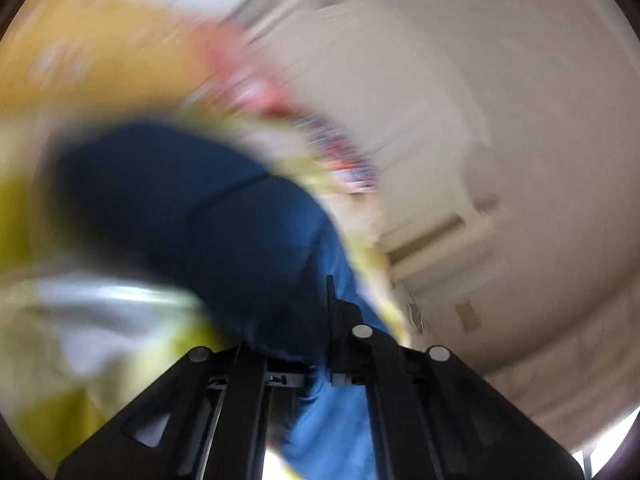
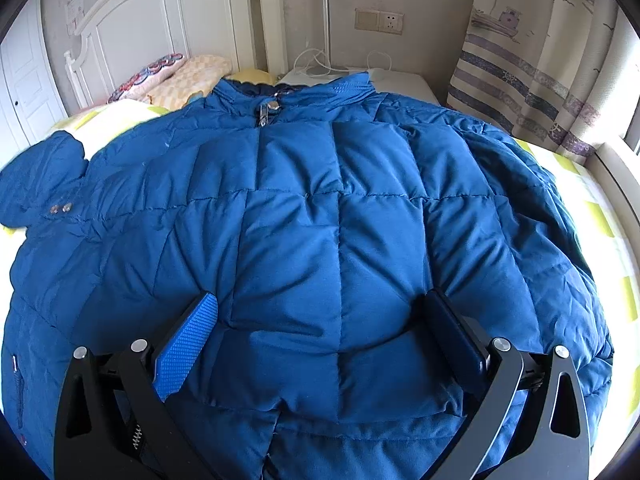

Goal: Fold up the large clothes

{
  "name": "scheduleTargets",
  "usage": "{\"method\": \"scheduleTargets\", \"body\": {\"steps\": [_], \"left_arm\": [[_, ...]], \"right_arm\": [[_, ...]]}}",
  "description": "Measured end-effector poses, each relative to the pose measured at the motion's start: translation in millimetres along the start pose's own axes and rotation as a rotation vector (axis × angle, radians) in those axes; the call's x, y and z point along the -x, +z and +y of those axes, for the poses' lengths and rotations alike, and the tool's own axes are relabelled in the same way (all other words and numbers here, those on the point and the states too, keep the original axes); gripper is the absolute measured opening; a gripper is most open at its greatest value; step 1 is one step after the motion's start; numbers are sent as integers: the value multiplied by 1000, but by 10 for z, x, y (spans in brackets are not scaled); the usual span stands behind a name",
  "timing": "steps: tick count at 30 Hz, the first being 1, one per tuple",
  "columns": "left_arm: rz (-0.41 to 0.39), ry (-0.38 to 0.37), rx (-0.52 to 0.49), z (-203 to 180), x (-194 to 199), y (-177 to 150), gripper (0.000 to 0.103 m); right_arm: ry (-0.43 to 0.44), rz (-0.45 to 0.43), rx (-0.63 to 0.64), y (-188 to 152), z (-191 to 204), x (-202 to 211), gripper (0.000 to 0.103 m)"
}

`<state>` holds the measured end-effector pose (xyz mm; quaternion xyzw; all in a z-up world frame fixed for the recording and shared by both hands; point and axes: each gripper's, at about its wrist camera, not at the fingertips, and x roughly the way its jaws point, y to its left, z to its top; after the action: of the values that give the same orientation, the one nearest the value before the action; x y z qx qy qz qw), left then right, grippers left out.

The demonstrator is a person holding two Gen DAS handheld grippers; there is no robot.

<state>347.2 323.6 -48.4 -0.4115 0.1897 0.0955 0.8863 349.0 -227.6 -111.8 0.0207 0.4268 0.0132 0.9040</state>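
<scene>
A large blue puffer jacket [image 2: 304, 216] lies spread front-up on the bed, collar and zipper pull [image 2: 265, 113] at the far end. My right gripper [image 2: 320, 312] is open, its two fingers pressed down on the jacket's lower front with a bulge of fabric between them. One sleeve [image 2: 40, 176] lies bunched at the left. The left wrist view is heavily motion-blurred; my left gripper [image 1: 320, 316] is shut on a fold of the blue jacket fabric [image 1: 224, 220] and holds it lifted.
The bed has a yellow-and-white checked sheet [image 2: 600, 216]. Pillows [image 2: 176, 76] and a white headboard [image 2: 168, 12] are at the far end. A white nightstand [image 2: 400, 80] with cables and a wall socket stand behind. A patterned curtain [image 2: 540, 60] hangs at the right.
</scene>
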Motion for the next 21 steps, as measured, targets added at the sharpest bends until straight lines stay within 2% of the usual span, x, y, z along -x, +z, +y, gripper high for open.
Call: {"method": "scheduleTargets", "body": {"steps": [2, 4, 6, 7, 8, 10, 12, 13, 14, 15, 16, 17, 18, 21], "left_arm": [[-33, -85, -200, -686, 234, -240, 3], [-14, -178, -349, -1228, 330, -505, 3], [66, -288, -529, -1876, 348, -1000, 3], [95, -316, -579, -2047, 334, -1187, 3], [162, -349, -671, -2324, 266, -1559, 4], [250, -347, -812, -2627, 155, -2165, 10], [372, -311, -930, -2766, -56, -2810, 24], [448, -287, -963, -2768, -177, -3112, 42], [500, -269, -985, -2750, -251, -3328, 64], [542, -234, -1035, -2724, -337, -3611, 73], [535, -202, -1096, -2689, -341, -3800, 85], [513, -181, -1153, -2647, -338, -3882, 91], [492, -167, -1230, -2644, -252, -4001, 92], [489, -193, -1277, -2704, -93, -3893, 93]], "right_arm": [[6, -40, -51, 1, -84, 75, 97], [43, -103, -145, -21, -251, 179, 98], [66, -165, -242, -63, -421, 275, 98], [77, -208, -307, -105, -534, 338, 98], [86, -246, -366, -152, -639, 392, 98], [104, -301, -459, -227, -805, 464, 98], [121, -337, -525, -289, -924, 502, 98], [124, -350, -547, -308, -954, 516, 98], [128, -353, -552, -303, -957, 520, 98], [129, -350, -548, -293, -943, 512, 98], [129, -347, -542, -274, -950, 519, 98], [131, -344, -535, -266, -940, 518, 98], [132, -343, -529, -255, -924, 514, 98], [138, -343, -538, -275, -940, 509, 98]]}}
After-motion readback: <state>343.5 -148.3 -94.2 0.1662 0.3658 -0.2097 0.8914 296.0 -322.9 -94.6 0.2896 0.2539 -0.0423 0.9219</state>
